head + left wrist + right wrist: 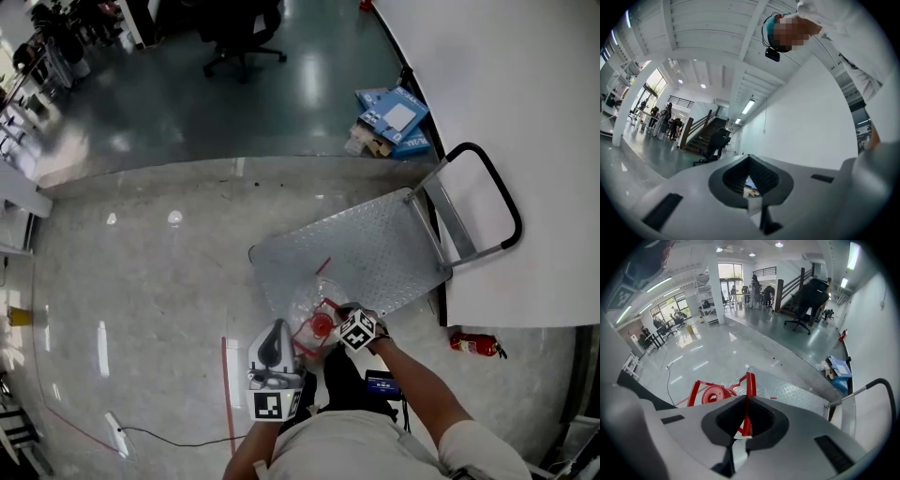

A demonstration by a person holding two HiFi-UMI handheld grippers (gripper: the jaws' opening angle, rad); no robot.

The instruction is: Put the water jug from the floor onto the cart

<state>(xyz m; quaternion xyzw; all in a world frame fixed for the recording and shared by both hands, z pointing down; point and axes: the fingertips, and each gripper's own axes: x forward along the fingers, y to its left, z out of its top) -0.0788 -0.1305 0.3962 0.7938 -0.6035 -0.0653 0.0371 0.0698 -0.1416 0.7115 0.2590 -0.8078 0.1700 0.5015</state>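
Note:
The clear water jug (pixel 312 309), with a red cap (pixel 322 325) and a red handle, is at the near edge of the cart's metal deck (pixel 366 248). My right gripper (pixel 336 314) points steeply down and is shut on the red handle (pixel 749 380). The right gripper (pixel 746 399) view shows the cap (pixel 712 393) just left of the jaws and the deck (pixel 792 387) beyond. I cannot tell whether the jug rests on the deck or hangs. My left gripper (pixel 275 330) is held level beside the jug, shut and empty. The left gripper (pixel 750 158) view faces the room.
The cart's black push handle (pixel 492 183) stands at its far right end against a white wall (pixel 506 84). Blue boxes (pixel 394 117) lie beyond the cart. A red fire extinguisher (pixel 473 345) lies to the right. A red floor line (pixel 228 394) and a cable (pixel 141 433) run at the left.

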